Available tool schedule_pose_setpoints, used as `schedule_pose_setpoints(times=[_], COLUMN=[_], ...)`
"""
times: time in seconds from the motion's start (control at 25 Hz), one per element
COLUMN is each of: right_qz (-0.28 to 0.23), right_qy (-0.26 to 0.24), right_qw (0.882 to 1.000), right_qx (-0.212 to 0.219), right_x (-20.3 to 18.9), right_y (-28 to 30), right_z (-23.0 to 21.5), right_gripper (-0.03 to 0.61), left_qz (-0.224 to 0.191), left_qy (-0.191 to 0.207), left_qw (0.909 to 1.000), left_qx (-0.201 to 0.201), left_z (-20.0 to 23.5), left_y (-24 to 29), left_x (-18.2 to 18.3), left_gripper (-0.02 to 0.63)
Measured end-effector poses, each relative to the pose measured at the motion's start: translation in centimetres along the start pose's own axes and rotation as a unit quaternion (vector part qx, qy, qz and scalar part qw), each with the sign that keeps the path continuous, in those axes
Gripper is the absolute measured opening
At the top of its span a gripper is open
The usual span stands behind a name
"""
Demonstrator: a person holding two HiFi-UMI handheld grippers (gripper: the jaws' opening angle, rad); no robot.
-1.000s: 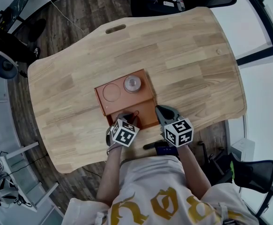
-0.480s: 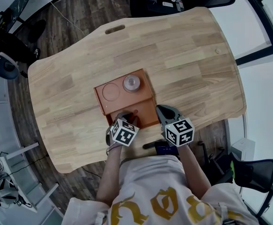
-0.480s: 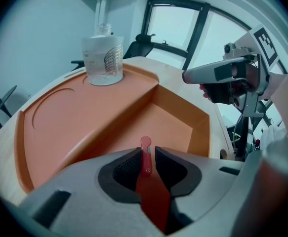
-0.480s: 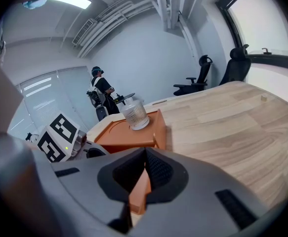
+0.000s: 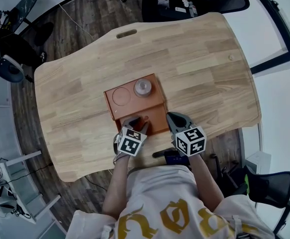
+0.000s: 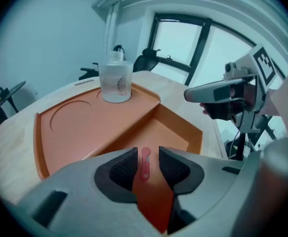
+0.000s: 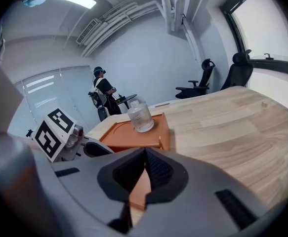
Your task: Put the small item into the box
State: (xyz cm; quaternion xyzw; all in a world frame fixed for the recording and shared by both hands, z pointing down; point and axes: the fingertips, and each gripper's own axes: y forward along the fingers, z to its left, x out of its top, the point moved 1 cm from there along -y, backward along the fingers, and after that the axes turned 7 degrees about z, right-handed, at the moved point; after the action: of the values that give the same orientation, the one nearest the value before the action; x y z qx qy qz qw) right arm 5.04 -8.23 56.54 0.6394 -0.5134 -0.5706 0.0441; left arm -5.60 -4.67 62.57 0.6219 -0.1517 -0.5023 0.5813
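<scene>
Left gripper (image 6: 147, 157): jaws spread, just been opening. Red item (image 6: 145, 163) lies between them, clear of both pads, long axis running near-to-far. It appears to rest in the near well of the box (image 6: 84, 127). Right gripper (image 7: 144, 166): pressed together, empty, right of the box. Bottle (image 6: 116, 83) at the far end, nothing obstructing.

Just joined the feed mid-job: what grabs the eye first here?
An orange box sits on the wooden table, with a clear bottle on its raised shelf. Over its deep compartment, the left hand-held gripper has just been opening, with a small red item between its jaws, clear of both pads. The right hand-held gripper is shut beside the box.
</scene>
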Motion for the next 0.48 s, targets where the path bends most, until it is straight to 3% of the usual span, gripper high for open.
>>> schedule_pose_setpoints(times=[0.48], right_qz=[-0.024], right_qy=[-0.036], right_qw=[0.999], right_qx=[0.003], right_x=[0.9], right_y=[-2.1], right_z=[2.5], right_gripper=[0.012], left_qz=[-0.108], left_qy=[-0.066], left_qw=[0.9918], left_qx=[0.022], left_z=[0.4], left_y=[-5.4], left_x=[1.4], left_gripper=[0.035])
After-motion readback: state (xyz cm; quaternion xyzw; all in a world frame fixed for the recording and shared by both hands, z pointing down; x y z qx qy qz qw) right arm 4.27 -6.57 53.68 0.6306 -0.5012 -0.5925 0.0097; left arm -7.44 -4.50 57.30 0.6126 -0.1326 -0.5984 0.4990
